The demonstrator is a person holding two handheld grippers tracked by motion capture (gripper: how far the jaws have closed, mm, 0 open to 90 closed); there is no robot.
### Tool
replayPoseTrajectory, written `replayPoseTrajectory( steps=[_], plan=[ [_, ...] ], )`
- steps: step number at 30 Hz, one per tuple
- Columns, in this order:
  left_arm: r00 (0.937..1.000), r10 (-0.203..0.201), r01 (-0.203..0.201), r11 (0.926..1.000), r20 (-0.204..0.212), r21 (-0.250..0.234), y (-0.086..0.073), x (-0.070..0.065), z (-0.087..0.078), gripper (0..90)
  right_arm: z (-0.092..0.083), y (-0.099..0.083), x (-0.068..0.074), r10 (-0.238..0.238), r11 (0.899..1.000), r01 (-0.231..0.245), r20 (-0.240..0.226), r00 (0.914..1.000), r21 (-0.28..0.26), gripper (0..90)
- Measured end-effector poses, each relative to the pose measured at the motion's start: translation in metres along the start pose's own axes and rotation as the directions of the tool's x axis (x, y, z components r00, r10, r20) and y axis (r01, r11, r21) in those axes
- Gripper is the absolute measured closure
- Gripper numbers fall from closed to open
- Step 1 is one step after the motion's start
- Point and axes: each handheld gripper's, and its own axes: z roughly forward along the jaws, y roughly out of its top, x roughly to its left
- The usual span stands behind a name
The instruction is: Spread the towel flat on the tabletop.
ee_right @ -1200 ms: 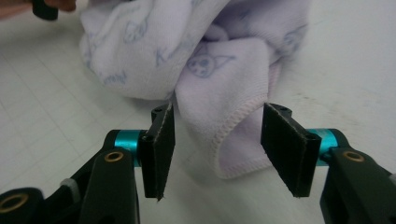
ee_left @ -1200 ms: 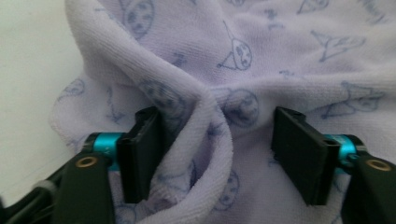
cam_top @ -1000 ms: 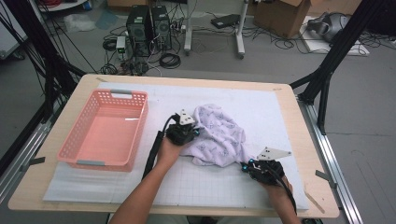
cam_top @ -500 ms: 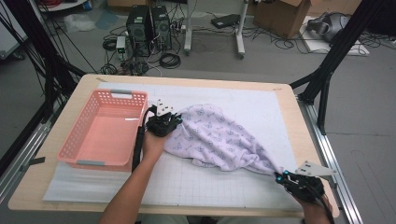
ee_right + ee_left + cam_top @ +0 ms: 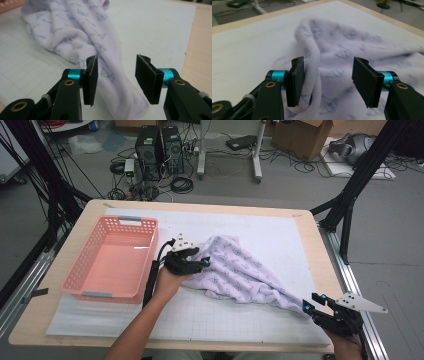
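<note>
1. My left gripper [image 5: 327,80] has just been opening; its jaws stand wide, and a rolled edge of the lilac cloth [image 5: 352,50] lies between them, against one pad, unpressed.
2. My right gripper [image 5: 116,77] has just been opening too, jaws wide, with the cloth's narrow end lying loose between them.
3. The cloth stretches across the white mat [image 5: 280,235] from one gripper to the other.

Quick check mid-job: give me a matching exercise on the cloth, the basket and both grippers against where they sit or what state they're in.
Column 1:
1. lavender printed cloth
2. pink basket
3. left gripper
4. right gripper

Column 2:
A. open, at the cloth's near right tip
B. stretched out across the white mat
C. open, at the cloth's left end by the basket
D. at the table's left

Pairs: 1-B, 2-D, 3-C, 4-A
</note>
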Motion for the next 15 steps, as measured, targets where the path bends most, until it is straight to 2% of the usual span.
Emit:
replayPoseTrajectory(
  steps=[1, 4, 9, 13, 15],
  plan=[
    [0.9998, 0.011, -0.011, 0.9998, 0.015, 0.019, -0.003, -0.004, 0.002, 47.3, 0.002, 0.001, 0.003, -0.004, 1.0, 0.004, -0.008, 1.0, -0.001, 52.1],
    [0.9994, 0.016, -0.017, 0.9993, 0.031, 0.034, -0.013, -0.01, 0.006, 47.6, 0.013, 0.003, 0.01, -0.029, 0.999, 0.03, -0.04, 0.9988, 0.016, 52.2],
    [0.9968, 0.042, -0.05, 0.992, 0.069, 0.116, -0.026, -0.02, 0.024, 35.2, 0.046, 0.01, 0.027, -0.094, 0.993, 0.101, -0.122, 0.988, 0.054, 52.0],
    [0.995, 0.094, -0.098, 0.9839, 0.035, 0.15, -0.028, -0.028, 0.035, 34.8, 0.077, 0.017, 0.04, -0.135, 0.985, 0.151, -0.178, 0.9748, 0.085, 51.0],
    [0.9897, 0.143, -0.143, 0.9775, 0.011, 0.155, -0.029, -0.03, 0.036, 44.9, 0.093, 0.019, 0.046, -0.146, 0.979, 0.17, -0.202, 0.9686, 0.112, 50.8]
  ],
)
